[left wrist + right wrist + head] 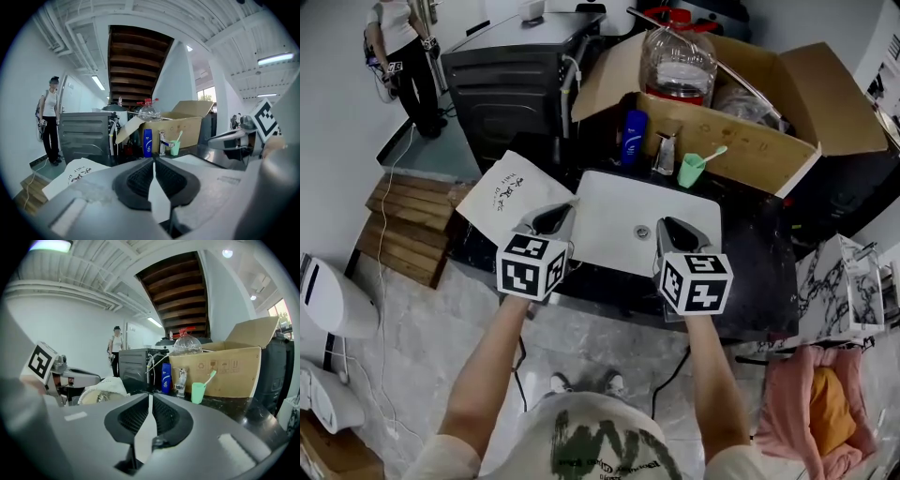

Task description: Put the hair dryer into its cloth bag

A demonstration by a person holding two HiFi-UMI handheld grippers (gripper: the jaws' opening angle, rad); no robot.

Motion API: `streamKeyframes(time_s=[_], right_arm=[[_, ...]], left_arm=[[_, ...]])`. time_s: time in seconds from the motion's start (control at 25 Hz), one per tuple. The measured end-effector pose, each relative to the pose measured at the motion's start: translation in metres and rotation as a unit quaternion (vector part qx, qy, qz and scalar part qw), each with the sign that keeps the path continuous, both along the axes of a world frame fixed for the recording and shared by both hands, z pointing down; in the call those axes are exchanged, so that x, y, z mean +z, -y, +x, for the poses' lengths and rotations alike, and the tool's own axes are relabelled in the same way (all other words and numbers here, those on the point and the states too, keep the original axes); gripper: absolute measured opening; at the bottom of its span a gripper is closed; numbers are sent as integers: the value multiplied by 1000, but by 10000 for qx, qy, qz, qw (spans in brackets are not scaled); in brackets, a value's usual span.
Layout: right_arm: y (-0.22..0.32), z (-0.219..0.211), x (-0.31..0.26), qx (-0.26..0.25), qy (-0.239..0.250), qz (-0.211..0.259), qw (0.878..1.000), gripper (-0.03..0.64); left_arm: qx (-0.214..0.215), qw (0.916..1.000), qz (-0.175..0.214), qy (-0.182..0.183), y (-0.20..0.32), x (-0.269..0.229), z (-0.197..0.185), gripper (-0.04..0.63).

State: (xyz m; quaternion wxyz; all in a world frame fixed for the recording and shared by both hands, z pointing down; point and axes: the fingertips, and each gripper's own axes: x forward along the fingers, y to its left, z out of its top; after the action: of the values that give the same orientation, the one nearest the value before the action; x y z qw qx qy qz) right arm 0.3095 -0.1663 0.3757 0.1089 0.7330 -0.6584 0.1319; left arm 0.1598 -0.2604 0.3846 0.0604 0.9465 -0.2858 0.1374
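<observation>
Cloth bag (pixel 508 195): counter's left edge, overhanging; contents not visible.
Cardboard box (pixel 750 155): counter's back edge; holds clear plastic jar (pixel 679 64).
Green cup (pixel 691 170): holds toothbrush.
Left gripper (pixel 562 210), right gripper (pixel 668 225): jaws pressed together, nothing between.

Recycling symbol (pixel 202 365) on cardboard box (pixel 236 380)

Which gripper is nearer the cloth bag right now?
Left. The left gripper is by the bag's right edge; the right gripper is farther right, over the sink.

White cloth bag (pixel 508 197), black print up, lies on dark counter (pixel 759 262), just left of white sink (pixel 609 216).
</observation>
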Motion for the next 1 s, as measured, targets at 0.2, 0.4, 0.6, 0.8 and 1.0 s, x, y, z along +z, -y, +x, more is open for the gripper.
streamKeyframes(time_s=[0.2, 0.4, 0.6, 0.8, 1.0], right_arm=[[-9, 10, -3, 25, 19, 130, 9999, -2], [-12, 13, -8, 31, 36, 253, 9997, -2], [-15, 14, -6, 10, 12, 246, 9997, -2], [-15, 14, -5, 10, 25, 243, 9997, -2], [-17, 16, -7, 23, 3, 265, 9996, -2]], left_arm=[[5, 9998, 162, 117, -7, -2, 9, 6], [51, 9999, 137, 61, -12, -5, 12, 6], [-3, 10000, 82, 3, -12, -6, 8, 6], [-19, 10000, 77, 2, -12, -6, 7, 5], [-58, 10000, 30, -36, -13, -5, 7, 6]])
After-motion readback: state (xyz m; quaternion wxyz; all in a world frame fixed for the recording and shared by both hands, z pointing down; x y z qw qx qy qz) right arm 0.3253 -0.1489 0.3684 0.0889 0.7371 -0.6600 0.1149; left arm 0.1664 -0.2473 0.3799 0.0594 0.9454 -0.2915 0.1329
